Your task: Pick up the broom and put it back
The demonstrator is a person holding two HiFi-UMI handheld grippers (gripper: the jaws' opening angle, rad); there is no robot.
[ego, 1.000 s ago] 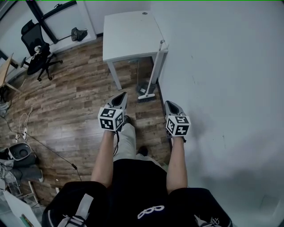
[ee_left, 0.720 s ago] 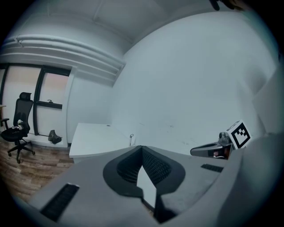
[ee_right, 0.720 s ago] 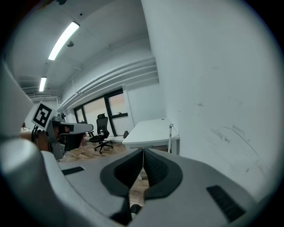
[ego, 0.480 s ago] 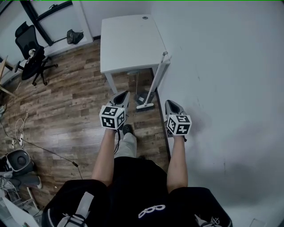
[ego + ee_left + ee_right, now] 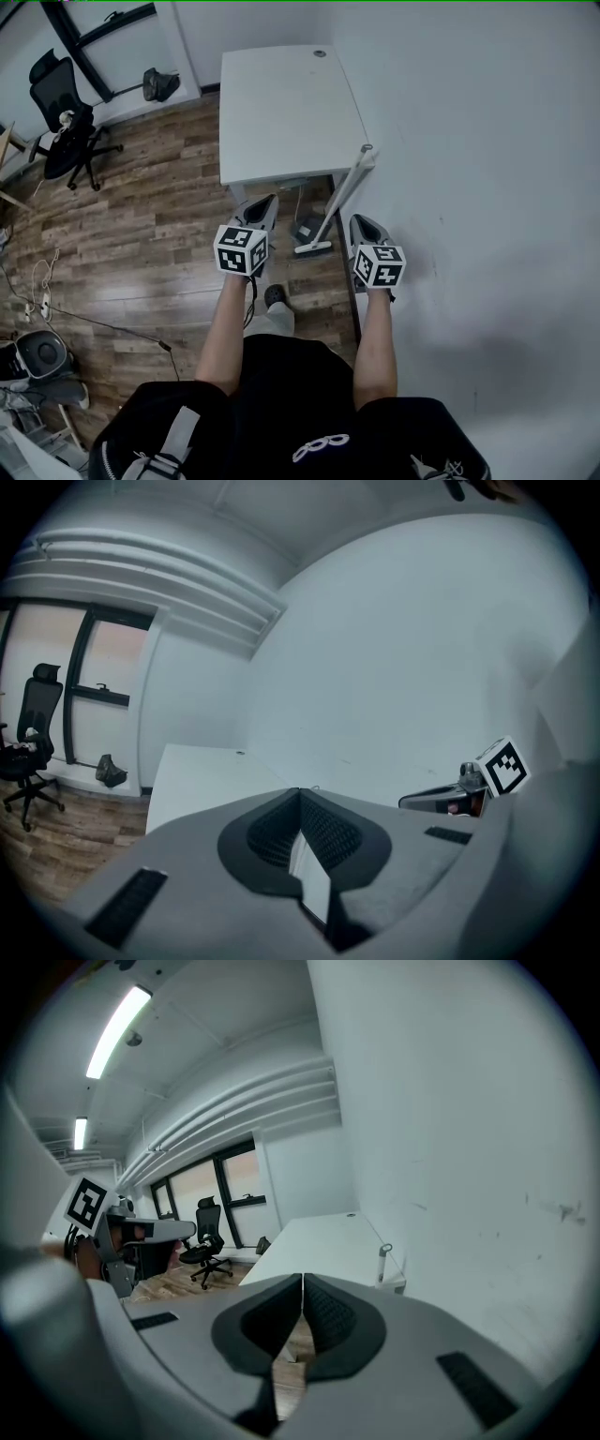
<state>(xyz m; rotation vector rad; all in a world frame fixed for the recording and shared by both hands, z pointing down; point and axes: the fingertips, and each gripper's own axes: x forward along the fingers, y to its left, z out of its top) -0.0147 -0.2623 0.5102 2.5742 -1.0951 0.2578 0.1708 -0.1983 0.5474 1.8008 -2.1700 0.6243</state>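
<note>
Two grippers are seen from above. How are the jaws set?

Both pairs are pressed together. Nothing is gripped by the left gripper [image 5: 269,199], and the same is seen on the right gripper [image 5: 357,219].

Where is the broom [image 5: 339,199] found?

It is leaned against the near right corner of the table [image 5: 281,103], close by the wall [image 5: 469,187]. Its handle top is rested at the table edge and its head is set on the floor [image 5: 141,234]. In the head view the head is seen between the two grippers.

Is it touched by a gripper?

No, both are held apart from it, above the floor.

What else is noticed?

A chair [image 5: 61,103] is placed far at the left, well apart from the table.
</note>
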